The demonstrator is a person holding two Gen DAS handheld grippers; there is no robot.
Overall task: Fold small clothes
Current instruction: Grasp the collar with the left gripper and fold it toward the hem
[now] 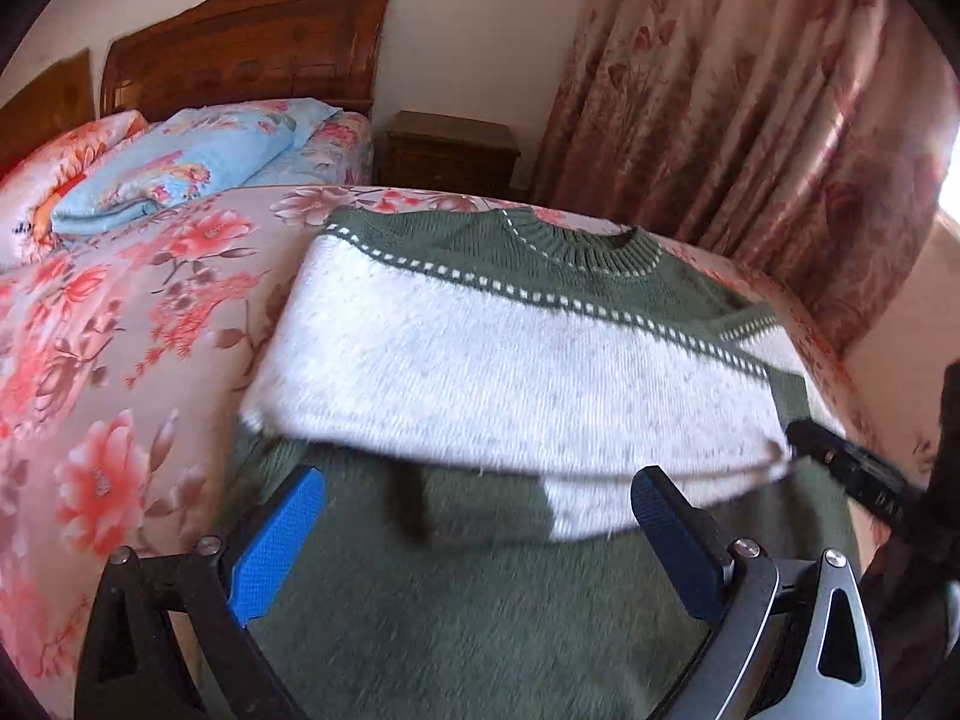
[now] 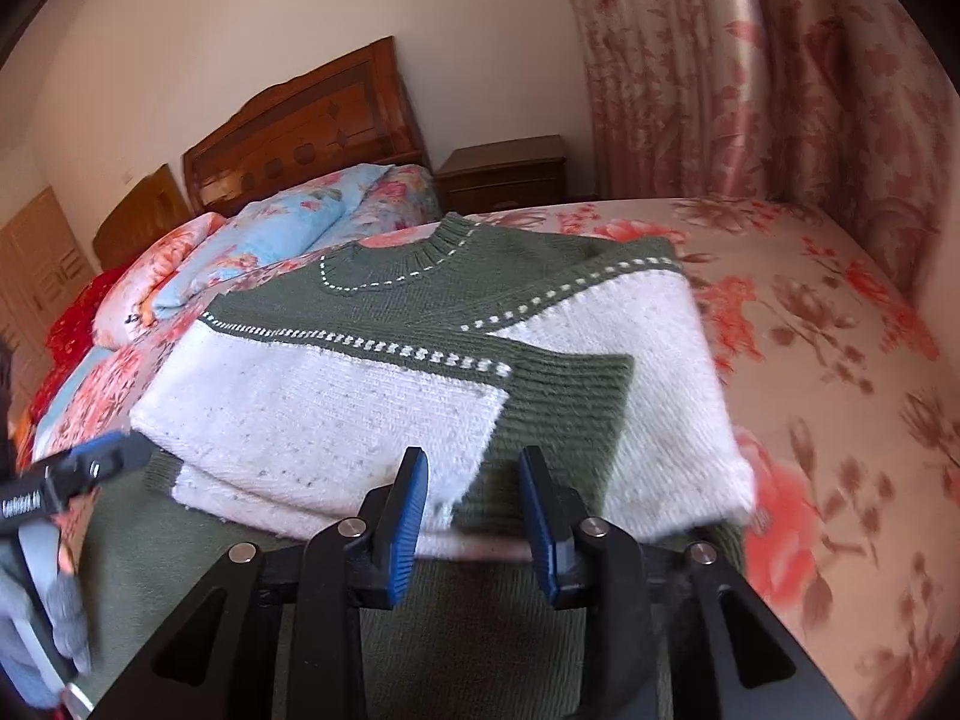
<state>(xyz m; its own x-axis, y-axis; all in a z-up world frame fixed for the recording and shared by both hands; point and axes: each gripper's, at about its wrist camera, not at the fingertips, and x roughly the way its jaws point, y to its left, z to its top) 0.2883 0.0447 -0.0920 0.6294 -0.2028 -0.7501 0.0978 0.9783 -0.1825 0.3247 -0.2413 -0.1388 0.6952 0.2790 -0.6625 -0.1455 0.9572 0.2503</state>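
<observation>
Left wrist view only: the left gripper (image 1: 477, 516) with blue pads wide apart, nothing between them, over the sweater's green lower part; the right gripper's tip (image 1: 840, 456) at the sweater's right edge.
Right wrist view only: the right gripper (image 2: 474, 516) with pads narrowly apart, a thin edge of the sweater running between them; whether they pinched it I could not tell; a wardrobe door (image 2: 36, 264) far left.
Counts: one sweater, two grippers, one nightstand (image 2: 504, 177), one headboard (image 1: 246, 48), one curtain (image 1: 750, 120).
Sweater (image 1: 510, 348): green and white knit, ribbed collar, dashed white stitching, sleeves folded inward; it lay on the floral bed (image 1: 120, 312) near its foot edge.
</observation>
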